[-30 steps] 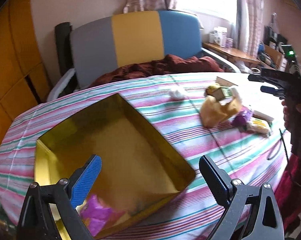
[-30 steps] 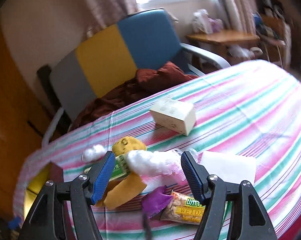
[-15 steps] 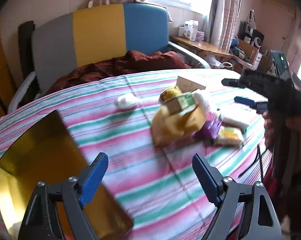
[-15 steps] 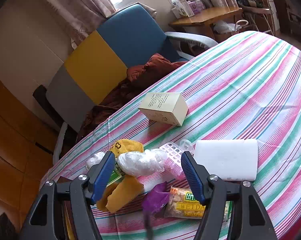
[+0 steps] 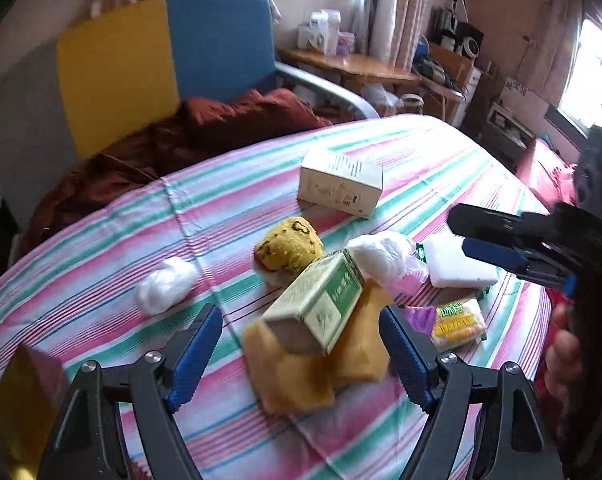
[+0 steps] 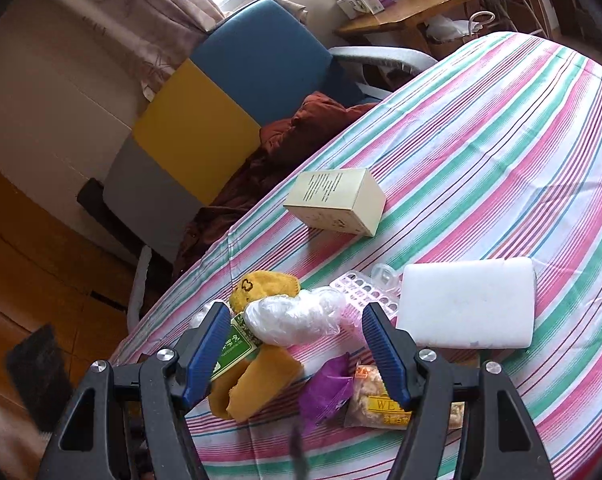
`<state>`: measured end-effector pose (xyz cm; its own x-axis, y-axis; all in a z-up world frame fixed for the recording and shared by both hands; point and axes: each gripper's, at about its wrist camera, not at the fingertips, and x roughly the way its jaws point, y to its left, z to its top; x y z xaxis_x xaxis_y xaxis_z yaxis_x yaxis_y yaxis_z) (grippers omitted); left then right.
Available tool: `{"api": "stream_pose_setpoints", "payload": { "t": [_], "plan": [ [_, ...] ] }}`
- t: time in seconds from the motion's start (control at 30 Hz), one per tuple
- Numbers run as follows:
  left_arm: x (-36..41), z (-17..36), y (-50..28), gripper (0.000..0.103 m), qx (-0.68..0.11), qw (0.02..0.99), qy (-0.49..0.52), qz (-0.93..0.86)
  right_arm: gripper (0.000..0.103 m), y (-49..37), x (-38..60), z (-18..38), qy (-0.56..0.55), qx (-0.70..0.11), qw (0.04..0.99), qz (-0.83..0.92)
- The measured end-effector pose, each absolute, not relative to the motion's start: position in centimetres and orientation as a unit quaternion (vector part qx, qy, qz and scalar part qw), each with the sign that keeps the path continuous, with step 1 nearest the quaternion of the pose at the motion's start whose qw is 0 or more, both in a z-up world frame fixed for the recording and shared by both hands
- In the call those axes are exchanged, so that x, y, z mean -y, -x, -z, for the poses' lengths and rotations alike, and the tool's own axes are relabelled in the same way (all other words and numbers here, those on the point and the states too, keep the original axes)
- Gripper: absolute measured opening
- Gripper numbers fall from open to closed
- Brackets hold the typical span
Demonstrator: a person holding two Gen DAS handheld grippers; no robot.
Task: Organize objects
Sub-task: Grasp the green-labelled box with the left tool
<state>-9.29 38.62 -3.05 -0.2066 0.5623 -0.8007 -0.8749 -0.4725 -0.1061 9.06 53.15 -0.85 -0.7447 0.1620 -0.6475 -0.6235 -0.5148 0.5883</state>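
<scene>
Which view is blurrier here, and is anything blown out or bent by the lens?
Left wrist view: motion blur smears the green-and-white box and yellow cloth; windows blown out. Right wrist view: sharp, cream carton crisp; window overexposed. Both bend the striped tablecloth, with dark corners.

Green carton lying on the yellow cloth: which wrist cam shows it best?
Left wrist. There the green carton shows whole and centred, resting on the yellow cloth. In the right wrist view only a corner of its green label peeks out, behind a blue finger pad and under a clear plastic bag.
</scene>
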Motion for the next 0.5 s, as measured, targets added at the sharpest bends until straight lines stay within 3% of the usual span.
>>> {"api": "stream_pose_setpoints", "payload": {
  "t": [0.1,0.17,0.27,0.3,0.5],
  "plan": [
    [-40.3,4.4,10.6,0.081,-0.199,0.480,0.431,-0.738,0.070,-8.9,-53.2,1.0,0.271,-0.432,0.235,-0.827],
    [-41.1,5.1,10.9,0.075,-0.203,0.487,0.440,-0.727,0.070,-8.8,-53.3,1.1,0.274,-0.433,0.235,-0.826],
    [-41.4,6.0,10.0,0.036,-0.220,0.505,0.445,-0.706,0.070,-8.8,-53.4,1.2,0.278,-0.433,0.238,-0.824],
    [-41.1,6.0,9.5,0.030,-0.225,0.504,0.435,-0.712,0.070,-8.8,-53.4,1.3,0.279,-0.433,0.238,-0.823],
    [-36.3,4.4,7.5,0.030,-0.155,0.509,0.419,-0.736,0.070,-8.0,-53.0,1.4,0.296,-0.421,0.231,-0.826]
  ]
}}
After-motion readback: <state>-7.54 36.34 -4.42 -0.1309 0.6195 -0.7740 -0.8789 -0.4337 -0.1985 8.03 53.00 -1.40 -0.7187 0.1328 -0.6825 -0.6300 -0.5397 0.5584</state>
